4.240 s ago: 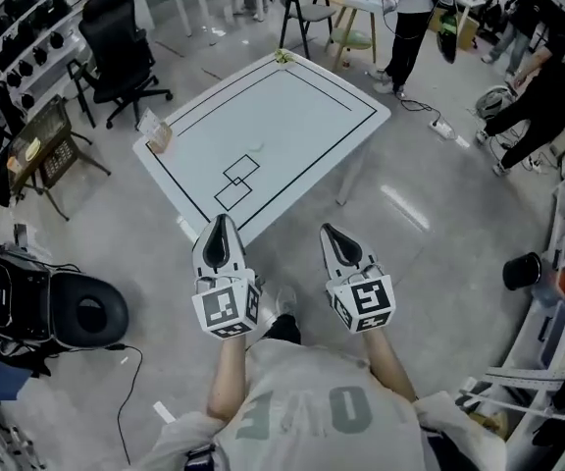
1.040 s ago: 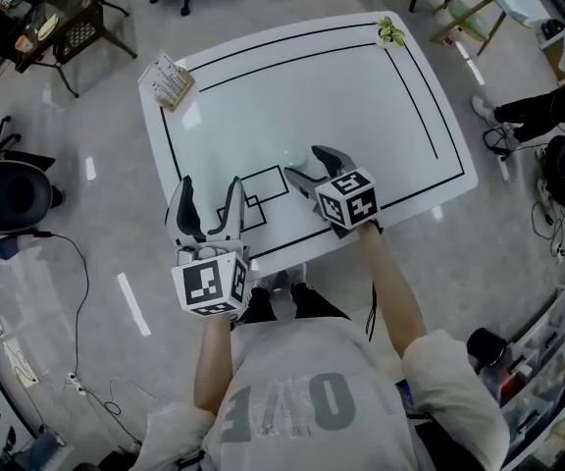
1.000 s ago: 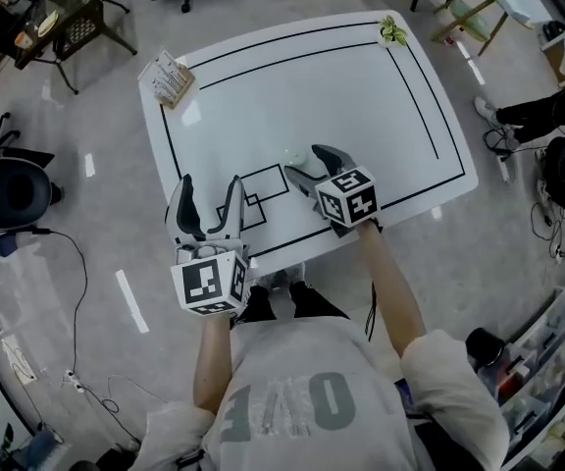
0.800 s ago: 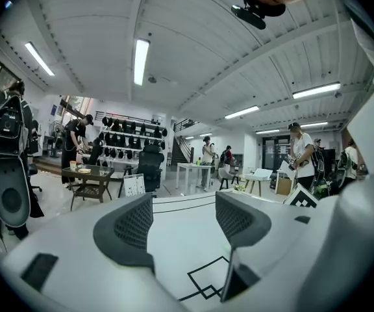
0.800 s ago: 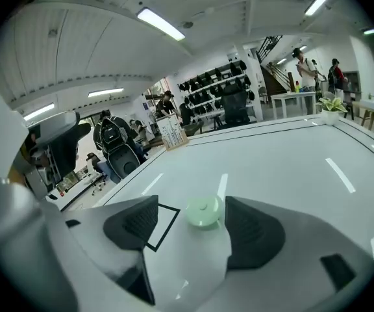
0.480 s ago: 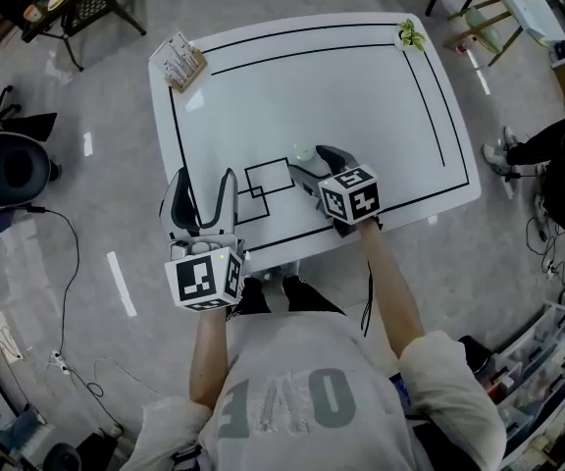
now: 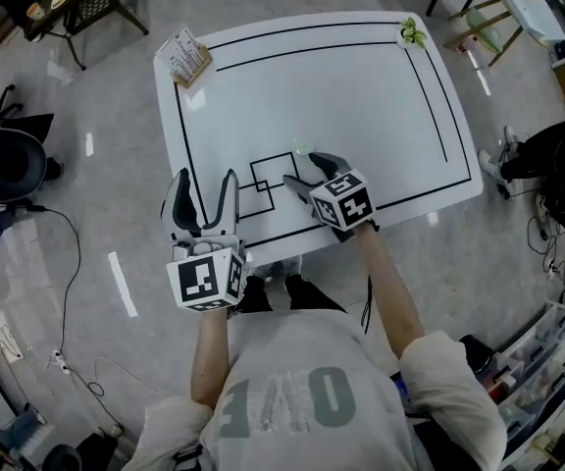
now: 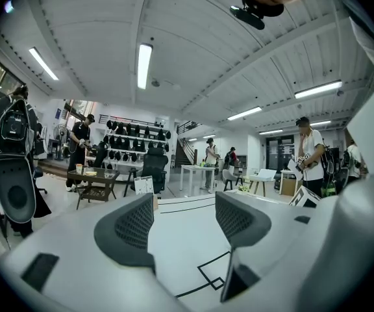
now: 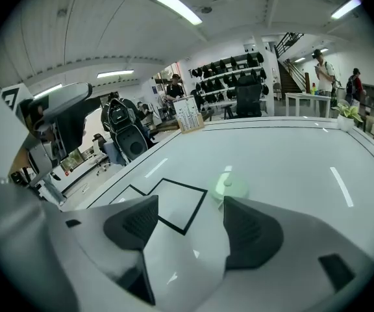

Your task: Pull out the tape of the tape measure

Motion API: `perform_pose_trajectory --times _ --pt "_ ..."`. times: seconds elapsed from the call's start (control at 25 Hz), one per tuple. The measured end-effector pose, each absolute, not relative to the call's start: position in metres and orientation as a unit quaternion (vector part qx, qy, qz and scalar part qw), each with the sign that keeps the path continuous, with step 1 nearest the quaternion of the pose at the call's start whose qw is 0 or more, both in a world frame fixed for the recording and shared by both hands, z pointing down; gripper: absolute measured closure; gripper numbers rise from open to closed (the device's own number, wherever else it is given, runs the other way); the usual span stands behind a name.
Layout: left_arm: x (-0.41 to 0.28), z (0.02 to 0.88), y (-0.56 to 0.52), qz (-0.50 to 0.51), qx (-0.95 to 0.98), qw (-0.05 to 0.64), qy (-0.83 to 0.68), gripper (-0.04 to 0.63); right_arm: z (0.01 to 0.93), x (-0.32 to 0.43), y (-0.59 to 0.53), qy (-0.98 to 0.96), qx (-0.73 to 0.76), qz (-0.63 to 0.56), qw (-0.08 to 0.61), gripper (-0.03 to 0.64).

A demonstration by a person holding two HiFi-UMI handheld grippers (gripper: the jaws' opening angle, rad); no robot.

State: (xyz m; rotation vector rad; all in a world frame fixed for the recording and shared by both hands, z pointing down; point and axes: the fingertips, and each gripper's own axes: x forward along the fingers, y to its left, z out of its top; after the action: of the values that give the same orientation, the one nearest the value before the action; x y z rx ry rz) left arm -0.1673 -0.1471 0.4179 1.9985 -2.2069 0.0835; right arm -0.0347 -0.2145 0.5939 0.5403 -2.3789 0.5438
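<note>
Well, the right gripper (image 7: 302, 168) had its jaws spread with nothing between them, hovering low over the white table (image 7: 361, 86). Just past its tips lay the tape measure (image 7: 302, 150), a small pale-green round case, untouched, beside the black-outlined squares (image 7: 263, 180). The left gripper (image 7: 204, 189) hung wide open and empty too, off by the table's near edge, well apart from the case. From where I stood, the worry was the slick tabletop: a jaw arriving off-centre would likely nudge that light, round case and send it sliding. I couldn't make out the tape's tab, so catching it with the left jaws looked fiddly.
</note>
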Motion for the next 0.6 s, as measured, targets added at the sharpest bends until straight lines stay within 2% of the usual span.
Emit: perform_pose_trajectory --times 0.6 --pt "-0.201 0.422 -0.130 0.038 0.650 0.082 -0.754 0.293 0.590 -0.034 -0.231 -0.894 0.245 0.193 0.323 0.305"
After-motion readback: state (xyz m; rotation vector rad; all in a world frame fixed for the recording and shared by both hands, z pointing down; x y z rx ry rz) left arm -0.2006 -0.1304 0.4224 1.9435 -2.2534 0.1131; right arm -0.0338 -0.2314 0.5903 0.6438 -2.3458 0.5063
